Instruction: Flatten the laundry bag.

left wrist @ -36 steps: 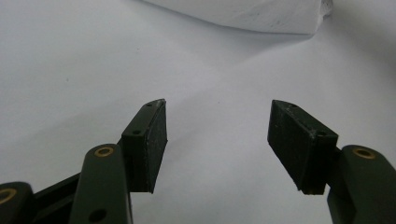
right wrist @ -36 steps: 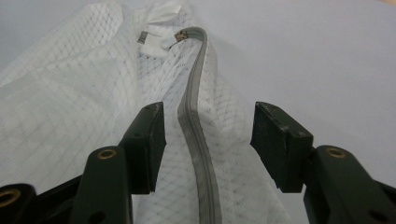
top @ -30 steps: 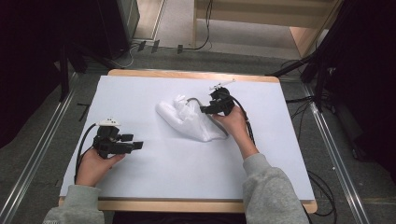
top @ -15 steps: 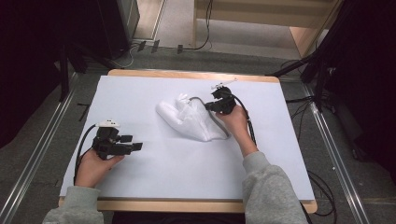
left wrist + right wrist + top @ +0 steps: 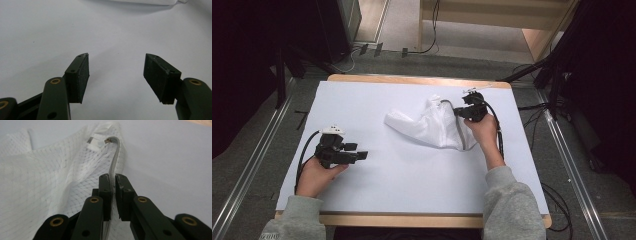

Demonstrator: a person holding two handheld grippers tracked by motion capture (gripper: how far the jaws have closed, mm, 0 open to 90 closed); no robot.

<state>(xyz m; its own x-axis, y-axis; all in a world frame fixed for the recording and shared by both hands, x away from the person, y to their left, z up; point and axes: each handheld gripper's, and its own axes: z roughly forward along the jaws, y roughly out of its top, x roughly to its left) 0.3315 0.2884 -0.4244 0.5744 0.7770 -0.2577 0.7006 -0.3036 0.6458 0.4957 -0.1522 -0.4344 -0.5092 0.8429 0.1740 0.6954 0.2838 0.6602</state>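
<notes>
A white mesh zip bag (image 5: 427,127) lies crumpled right of the table's middle. Its grey zipper (image 5: 113,157) runs along the edge nearest my right gripper (image 5: 115,182). That gripper's jaws have just been closing, and they now pinch the zipper edge between the pads. In the high view my right gripper (image 5: 459,114) sits at the bag's right end, near the table's far right. My left gripper (image 5: 361,156) rests at the front left, pointing right, well apart from the bag. The left gripper (image 5: 116,75) is open over bare white surface, with nothing between its jaws.
A white sheet covers the wooden table (image 5: 412,80). Black cables (image 5: 497,125) trail from both grippers. Metal rails (image 5: 562,150) run along the floor on each side of the table, and dark equipment stands beyond the far edge.
My right gripper has shut on the bag's zipper edge and moved right, dragging that end of the bag with it. The left hand has stayed put.
</notes>
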